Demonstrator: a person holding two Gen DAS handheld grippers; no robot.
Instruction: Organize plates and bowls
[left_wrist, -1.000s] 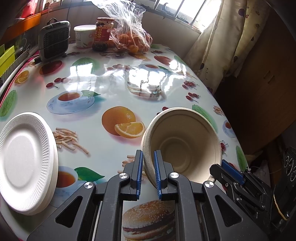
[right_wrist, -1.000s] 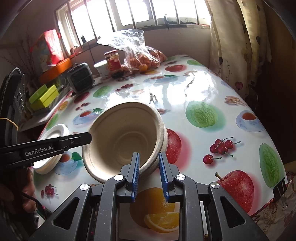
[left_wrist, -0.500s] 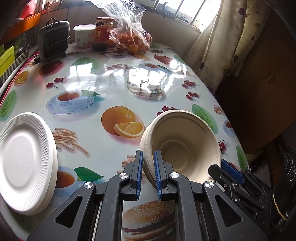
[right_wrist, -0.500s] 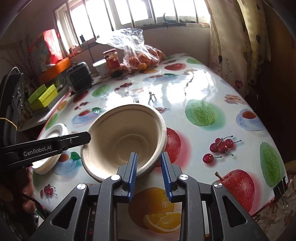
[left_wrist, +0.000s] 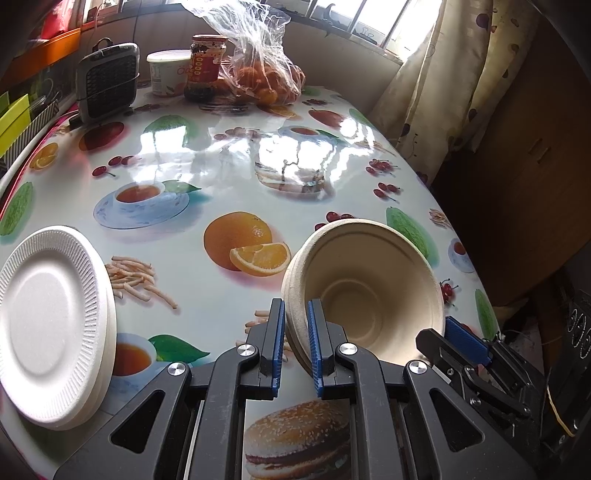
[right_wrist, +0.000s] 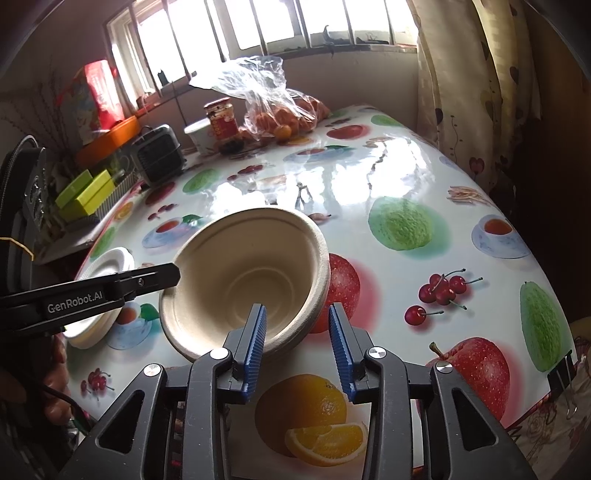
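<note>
The left gripper (left_wrist: 295, 343), seen from its own wrist camera, is clamping the near rim of a tilted stack of beige paper bowls (left_wrist: 364, 291) between its blue pads, the stack leaning over a table (left_wrist: 221, 177) covered in a glossy fruit-print cloth. A stack of white foam plates (left_wrist: 48, 321) is lying at the table's left edge, well apart from the bowls, while a jar (left_wrist: 203, 66), a white tub (left_wrist: 168, 72), a bag of oranges (left_wrist: 262, 74) and a small grey heater (left_wrist: 107, 81) are standing at the far end. The tip of the right gripper (left_wrist: 467, 341) is showing just beside the bowls at lower right. From the right wrist camera, the right gripper (right_wrist: 297, 343) has just been opening, its jaws now standing apart on either side of the bowls' (right_wrist: 245, 278) rim without pressing it. The left gripper (right_wrist: 162, 275) is reaching in from the left, meeting the bowls' far rim, with the plates (right_wrist: 105, 266) lying behind it.
</note>
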